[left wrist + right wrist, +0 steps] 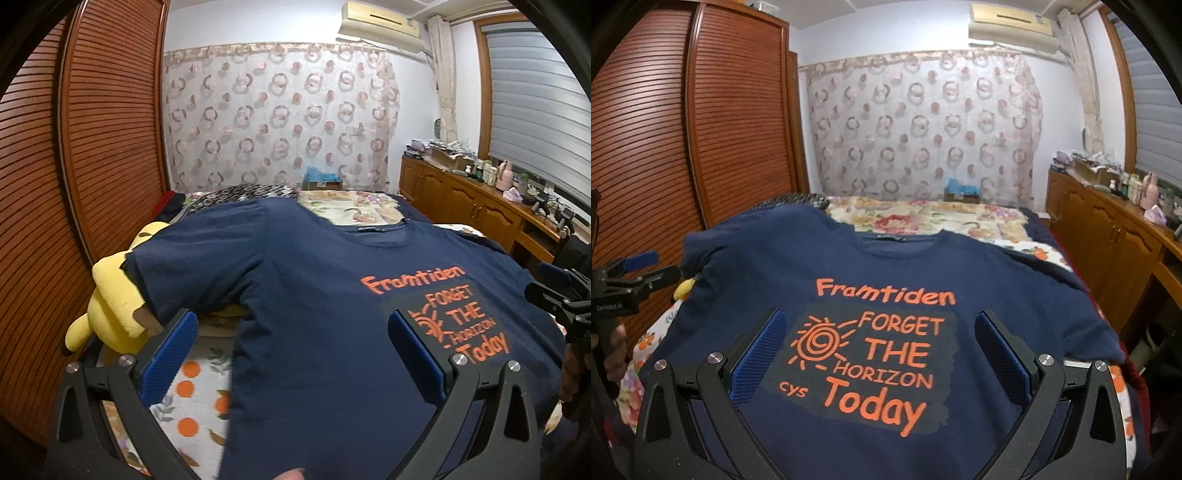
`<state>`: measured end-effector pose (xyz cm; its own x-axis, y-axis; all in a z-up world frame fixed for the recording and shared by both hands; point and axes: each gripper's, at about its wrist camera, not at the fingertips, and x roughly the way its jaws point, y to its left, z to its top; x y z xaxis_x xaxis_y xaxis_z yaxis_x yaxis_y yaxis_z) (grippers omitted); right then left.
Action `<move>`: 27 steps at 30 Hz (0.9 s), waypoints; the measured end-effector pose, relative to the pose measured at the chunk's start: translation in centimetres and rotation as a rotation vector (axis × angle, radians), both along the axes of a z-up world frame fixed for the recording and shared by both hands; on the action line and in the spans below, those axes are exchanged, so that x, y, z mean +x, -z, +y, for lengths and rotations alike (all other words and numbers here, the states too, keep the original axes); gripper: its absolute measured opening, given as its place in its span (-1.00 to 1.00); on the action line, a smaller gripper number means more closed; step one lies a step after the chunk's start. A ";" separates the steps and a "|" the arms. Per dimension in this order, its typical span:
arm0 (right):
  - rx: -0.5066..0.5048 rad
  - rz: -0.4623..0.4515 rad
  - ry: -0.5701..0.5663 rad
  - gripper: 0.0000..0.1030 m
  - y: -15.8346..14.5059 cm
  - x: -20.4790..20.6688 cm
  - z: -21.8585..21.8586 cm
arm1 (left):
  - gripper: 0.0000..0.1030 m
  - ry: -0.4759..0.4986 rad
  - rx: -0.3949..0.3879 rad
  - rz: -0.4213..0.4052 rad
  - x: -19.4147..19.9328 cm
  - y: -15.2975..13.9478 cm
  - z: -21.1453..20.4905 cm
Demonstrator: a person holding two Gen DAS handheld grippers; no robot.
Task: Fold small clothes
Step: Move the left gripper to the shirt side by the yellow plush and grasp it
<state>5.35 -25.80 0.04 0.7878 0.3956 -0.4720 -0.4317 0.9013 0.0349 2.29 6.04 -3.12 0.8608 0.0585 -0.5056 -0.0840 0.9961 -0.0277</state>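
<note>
shirt [886, 280] flat on bed [923, 214], print up, collar far, hem toward me; long axis runs away from my fingers | left gripper [291, 354] spread, empty, over its left side seam, sleeve beyond | right gripper [879, 354] spread, empty, over print | left nearer an edge | containers: none in play

navy T-shirt [960, 273] chest print, orange: "Framtiden" on top, then "FORGET THE HORIZON Today" at 3 o'clock of a sun spiral, small "cys" at 7 o'clock. Left gripper [646, 266] body has white lettering (too blurred to read). Neck label unreadable.
</note>
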 end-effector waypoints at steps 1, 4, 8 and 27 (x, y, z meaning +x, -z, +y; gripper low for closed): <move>-0.002 0.005 -0.006 1.00 0.2 0.2 0.2 | 1.00 -0.008 0.004 0.005 0.1 0.1 0.4; -0.013 0.018 -0.030 1.00 0.8 0.6 1.1 | 1.00 -0.027 0.017 0.016 0.3 0.4 1.2; -0.021 0.034 -0.055 1.00 1.4 1.2 2.1 | 1.00 -0.023 0.007 0.027 0.5 1.0 2.9; -0.032 0.146 -0.169 1.00 4.0 2.3 5.8 | 0.90 -0.028 -0.112 0.112 5.3 0.6 12.8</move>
<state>7.69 -19.96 -3.97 0.6340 0.4996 -0.5903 -0.5696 0.8180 0.0806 7.58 18.86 -3.76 0.7972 0.0195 -0.6034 -0.1202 0.9846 -0.1270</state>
